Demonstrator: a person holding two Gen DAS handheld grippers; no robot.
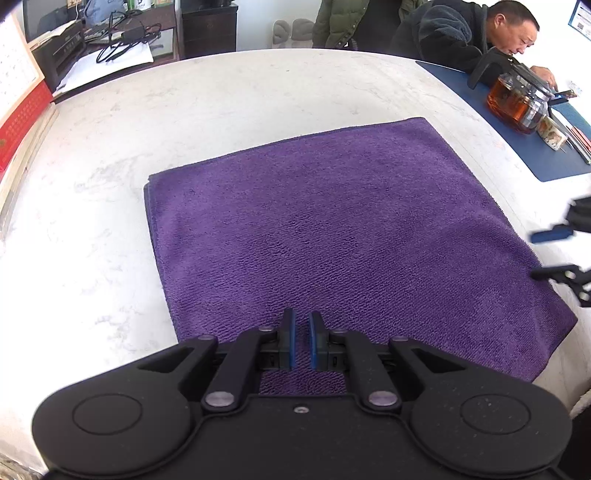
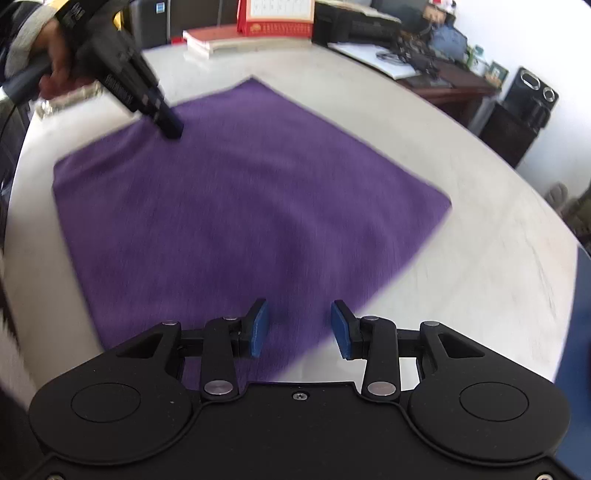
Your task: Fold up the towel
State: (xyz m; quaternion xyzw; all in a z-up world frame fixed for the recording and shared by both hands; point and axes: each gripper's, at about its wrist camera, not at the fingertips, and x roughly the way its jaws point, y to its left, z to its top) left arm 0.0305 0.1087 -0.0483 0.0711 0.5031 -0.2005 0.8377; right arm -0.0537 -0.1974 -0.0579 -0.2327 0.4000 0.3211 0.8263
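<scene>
A purple towel (image 1: 332, 221) lies flat and folded on the white marble table (image 1: 221, 96). My left gripper (image 1: 303, 332) hovers over the towel's near edge, its blue pads (image 1: 291, 339) almost together with nothing seen between them. In the right wrist view that left gripper (image 2: 170, 125), held by a hand, points down at the towel's (image 2: 240, 203) far left edge. My right gripper (image 2: 299, 325) stands open above the towel's near corner, with cloth under the pads but none pinched. It also shows at the right edge of the left wrist view, right gripper (image 1: 550, 254), beside the towel's right side.
A glass teapot of amber tea (image 1: 517, 99) stands on a blue mat (image 1: 535, 155), where a person (image 1: 461, 33) leans on the table. A red calendar (image 2: 275, 18), books (image 2: 221, 40) and a printer (image 1: 59, 51) line the far side.
</scene>
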